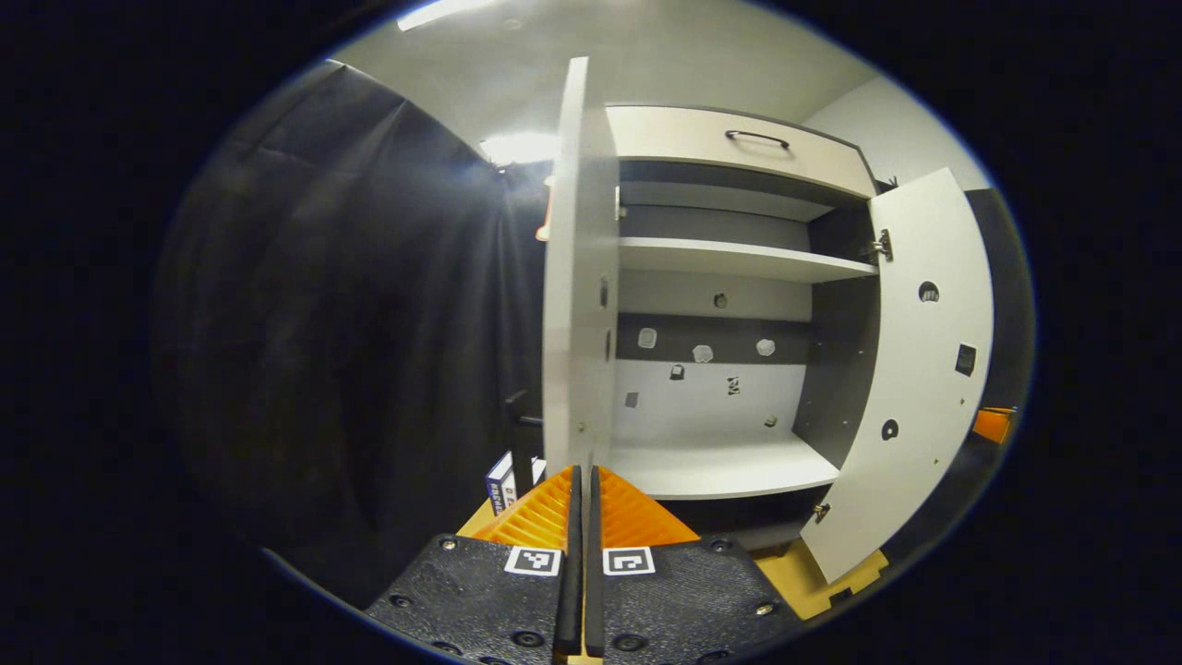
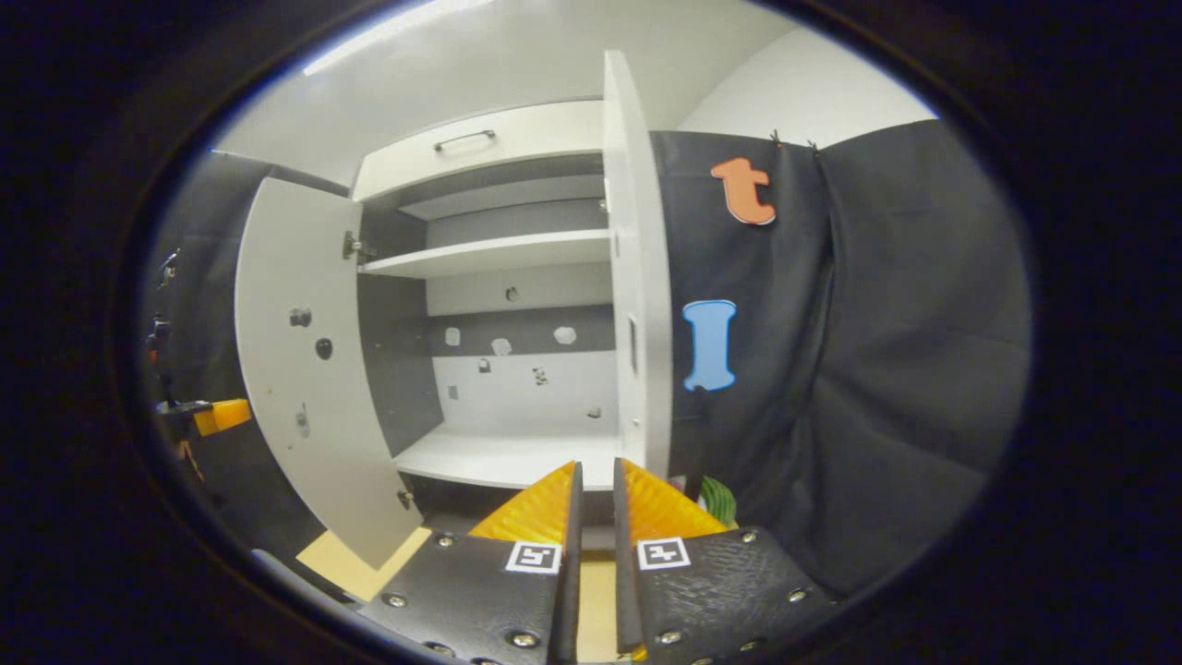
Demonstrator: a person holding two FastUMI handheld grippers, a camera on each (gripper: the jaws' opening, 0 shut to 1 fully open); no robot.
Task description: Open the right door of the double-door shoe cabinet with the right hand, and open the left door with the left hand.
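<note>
Left gripper view is showing you the shoe cabinet (image 1: 729,305) with both doors swung out. Your left gripper (image 1: 581,480) is sitting low in the middle, and its fingers are standing nearly together, with just a thin slit between them and nothing pressed in it. Right above those fingers the left door (image 1: 577,277) is rising edge-on toward the camera. Whether the fingertips are touching its lower edge you cannot tell. Farther right, the right door (image 1: 914,369) is hanging wide open, its inner face turned toward you, with a hinge (image 1: 879,246) showing where it joins the cabinet side. Inside, a shelf (image 1: 739,259) is running across the upper part and the pale bottom board (image 1: 720,466) is lying bare. Above the opening a drawer front is carrying a dark handle (image 1: 757,137).

Right gripper view is giving you the same cabinet (image 2: 517,314) from the other side. Your right gripper (image 2: 595,485) is holding its fingers narrowly apart with nothing between them. The right door (image 2: 635,259) is standing edge-on just above them, and the left door (image 2: 305,369) is hanging open at the far left. Beside it, at the edge, the other gripper (image 2: 208,416) is showing small.
</note>
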